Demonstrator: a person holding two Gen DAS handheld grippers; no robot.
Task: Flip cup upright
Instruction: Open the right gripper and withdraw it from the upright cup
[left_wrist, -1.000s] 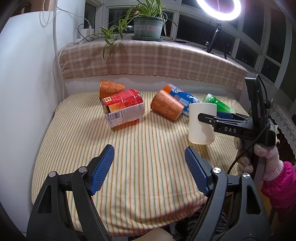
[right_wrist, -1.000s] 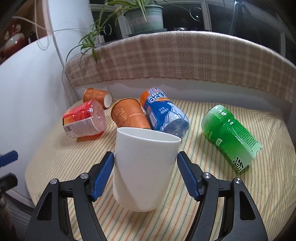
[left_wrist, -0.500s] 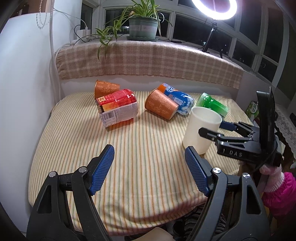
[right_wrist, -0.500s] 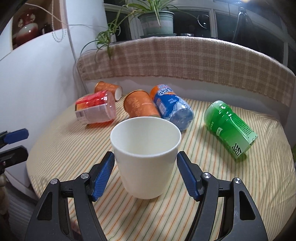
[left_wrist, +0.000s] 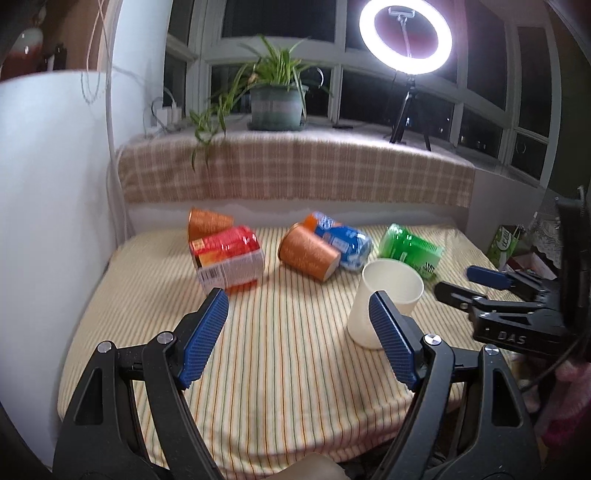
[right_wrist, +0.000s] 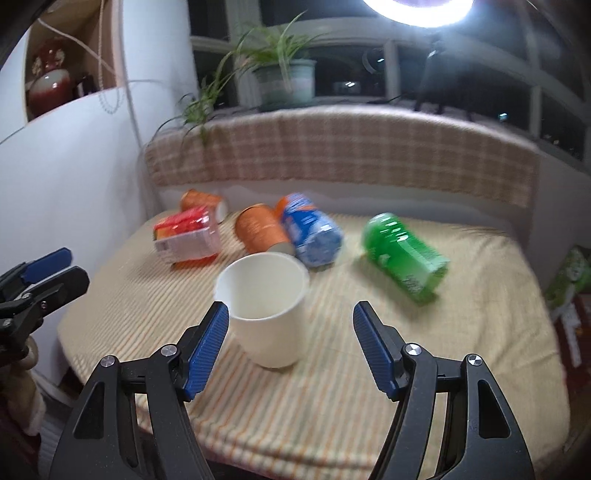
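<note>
A white cup (right_wrist: 265, 306) stands upright, mouth up, on the striped tablecloth (right_wrist: 332, 387); it also shows in the left wrist view (left_wrist: 388, 295). My right gripper (right_wrist: 290, 347) is open and empty, drawn back from the cup, which stands free just ahead of its left finger. The right gripper also shows in the left wrist view (left_wrist: 476, 286), to the right of the cup. My left gripper (left_wrist: 299, 338) is open and empty over the table's near side, left of the cup.
Lying on their sides at the back are two orange paper cups (left_wrist: 308, 253) (left_wrist: 207, 221), a red bottle (left_wrist: 227, 256), a blue bottle (left_wrist: 343, 240) and a green bottle (left_wrist: 410, 249). A white wall (left_wrist: 48, 221) bounds the left. A checked ledge (left_wrist: 295, 173) runs behind.
My right gripper has drawn back and up from the white cup, which now stands free and upright on the cloth. Both cameras have risen and pulled back.
</note>
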